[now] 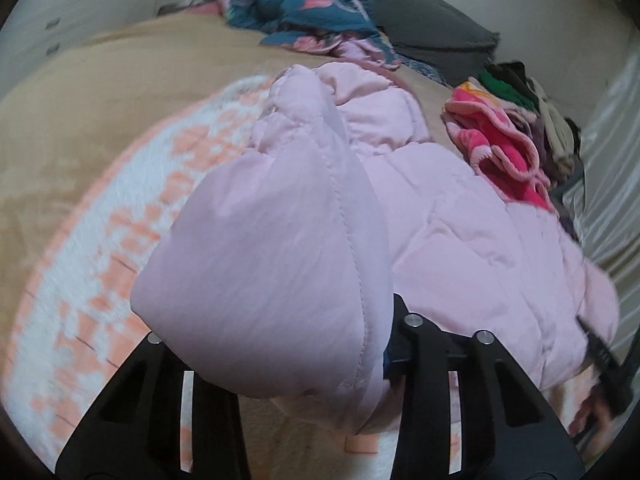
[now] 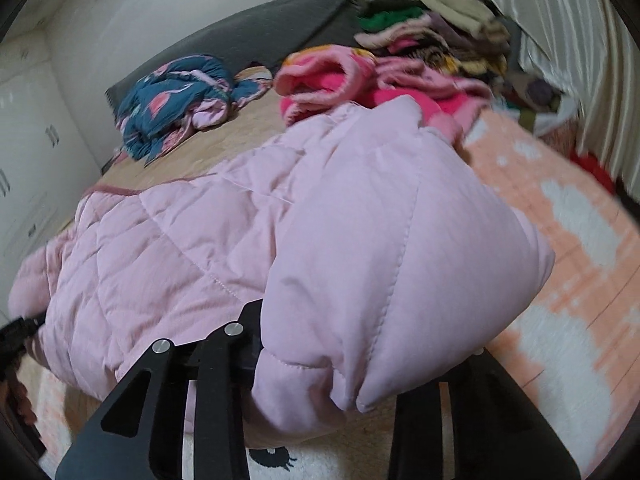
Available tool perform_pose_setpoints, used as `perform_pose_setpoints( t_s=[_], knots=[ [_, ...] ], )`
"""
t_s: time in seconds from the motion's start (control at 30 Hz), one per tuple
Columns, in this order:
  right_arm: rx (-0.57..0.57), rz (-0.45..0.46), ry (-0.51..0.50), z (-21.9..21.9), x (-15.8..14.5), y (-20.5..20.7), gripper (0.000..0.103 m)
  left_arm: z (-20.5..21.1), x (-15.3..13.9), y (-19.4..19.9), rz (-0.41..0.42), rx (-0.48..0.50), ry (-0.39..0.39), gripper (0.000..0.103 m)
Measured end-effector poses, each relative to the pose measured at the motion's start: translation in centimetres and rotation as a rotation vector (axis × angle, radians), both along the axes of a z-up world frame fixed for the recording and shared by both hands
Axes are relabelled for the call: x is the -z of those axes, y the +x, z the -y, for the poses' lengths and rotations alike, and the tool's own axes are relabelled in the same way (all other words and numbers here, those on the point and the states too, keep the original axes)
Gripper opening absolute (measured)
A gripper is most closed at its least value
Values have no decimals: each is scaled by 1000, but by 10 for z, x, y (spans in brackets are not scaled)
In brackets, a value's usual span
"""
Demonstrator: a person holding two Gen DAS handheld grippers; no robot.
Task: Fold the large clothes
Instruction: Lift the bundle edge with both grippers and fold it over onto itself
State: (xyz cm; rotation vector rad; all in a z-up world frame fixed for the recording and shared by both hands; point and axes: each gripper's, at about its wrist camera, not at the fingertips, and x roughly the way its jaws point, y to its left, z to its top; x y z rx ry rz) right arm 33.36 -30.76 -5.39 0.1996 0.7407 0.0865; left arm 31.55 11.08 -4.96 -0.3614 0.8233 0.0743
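A large pale pink quilted jacket (image 1: 460, 216) lies across the bed and also fills the right wrist view (image 2: 192, 248). My left gripper (image 1: 316, 360) is shut on a puffy corner of the jacket (image 1: 272, 272) and holds it lifted. My right gripper (image 2: 320, 356) is shut on the jacket's other puffy corner (image 2: 400, 264), which bulges over the fingers. The fingertips of both grippers are hidden under the fabric. The right gripper shows at the left wrist view's right edge (image 1: 604, 356).
The bed carries a peach and white blanket (image 2: 568, 240) over a tan sheet (image 1: 100, 92). A blue patterned garment (image 2: 176, 96), a hot pink fleece (image 2: 332, 76), a mixed clothes pile (image 2: 440, 28) and a grey pillow (image 2: 248, 28) lie at the far end. A curtain (image 2: 560, 32) hangs on the right.
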Motion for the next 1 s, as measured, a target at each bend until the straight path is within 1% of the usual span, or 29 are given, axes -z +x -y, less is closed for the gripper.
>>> perform_pose_setpoints(
  t_s=[0.17,0.3,0.47,0.67,1.0],
  knots=[
    [-44,70,-70,-10,-23,-16,29,4,-14,-12,26,28,47,27],
    [-82,107,-109,-15,-39,-34,29,3,-27,-25,49,38,54,27],
    [-118,140,-146,-22,-49,-62,29,5,-38,-43,55,46,71,27],
    [-130,151,-138,-18,-53,-94,29,7,-42,-70,60,62,91,27],
    [-147,139,-148,-16,-48,-134,29,12,-37,-118,65,72,104,28]
  ],
)
